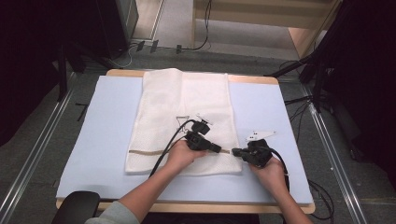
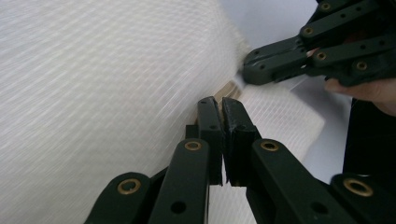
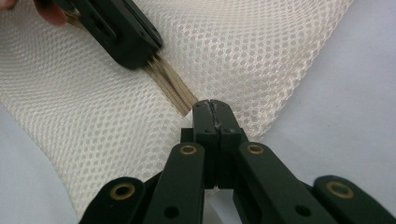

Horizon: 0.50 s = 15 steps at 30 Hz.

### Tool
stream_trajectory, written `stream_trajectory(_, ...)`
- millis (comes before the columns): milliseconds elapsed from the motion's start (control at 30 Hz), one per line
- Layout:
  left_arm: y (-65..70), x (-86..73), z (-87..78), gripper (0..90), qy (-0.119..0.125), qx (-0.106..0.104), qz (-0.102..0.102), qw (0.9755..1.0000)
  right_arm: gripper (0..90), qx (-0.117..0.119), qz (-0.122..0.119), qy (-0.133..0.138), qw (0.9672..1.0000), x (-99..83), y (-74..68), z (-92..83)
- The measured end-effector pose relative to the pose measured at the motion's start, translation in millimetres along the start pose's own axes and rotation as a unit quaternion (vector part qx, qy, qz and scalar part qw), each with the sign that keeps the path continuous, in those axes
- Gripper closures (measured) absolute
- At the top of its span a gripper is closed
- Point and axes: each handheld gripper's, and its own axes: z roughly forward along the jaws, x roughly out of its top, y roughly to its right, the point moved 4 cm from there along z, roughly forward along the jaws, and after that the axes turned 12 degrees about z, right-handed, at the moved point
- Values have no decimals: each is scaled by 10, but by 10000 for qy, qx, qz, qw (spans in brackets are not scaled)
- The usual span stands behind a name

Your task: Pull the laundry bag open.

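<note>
At the frame's centre a white mesh bag [image 1: 183,122] lies flat on the table, both grippers apparently pinching its tan zipper [image 3: 170,88]; keep the right gripper [image 3: 213,105] anchoring while the left gripper [image 2: 220,103] draws steadily.

A wooden desk [image 1: 252,79] carries a pale blue mat [image 1: 102,140] covering nearly its whole top. A white mesh bag [image 1: 182,107] lies flat on the mat, running from centre toward twelve o'clock, its tan zipper [image 1: 144,152] near six o'clock.

Left tool [image 2: 223,105] jaws nearly closed on tan zipper [image 2: 227,88] of mesh bag [image 2: 102,93]; right tool [image 2: 250,70] near.
</note>
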Motion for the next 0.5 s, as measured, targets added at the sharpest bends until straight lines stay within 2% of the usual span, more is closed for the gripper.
stream_trajectory(100,-22,-47,-68,887,-20,-2,-40,10000,900,-37,-66,9,10000,5,-11,2)
stream_trajectory(133,-12,-68,-98,887,-29,13,56,10000,900,-42,-87,-6,10000,5,-16,2)
stream_trajectory(233,-5,-79,-122,886,-44,35,115,9999,900,-41,-125,21,9999,1,-16,2)
stream_trajectory(433,-17,-145,-268,886,-56,55,124,9999,900,50,-4,67,10000,-9,7,-1)
stream_trajectory(500,-14,-163,-316,886,-68,97,197,9997,900,51,-7,66,10000,-8,8,0)
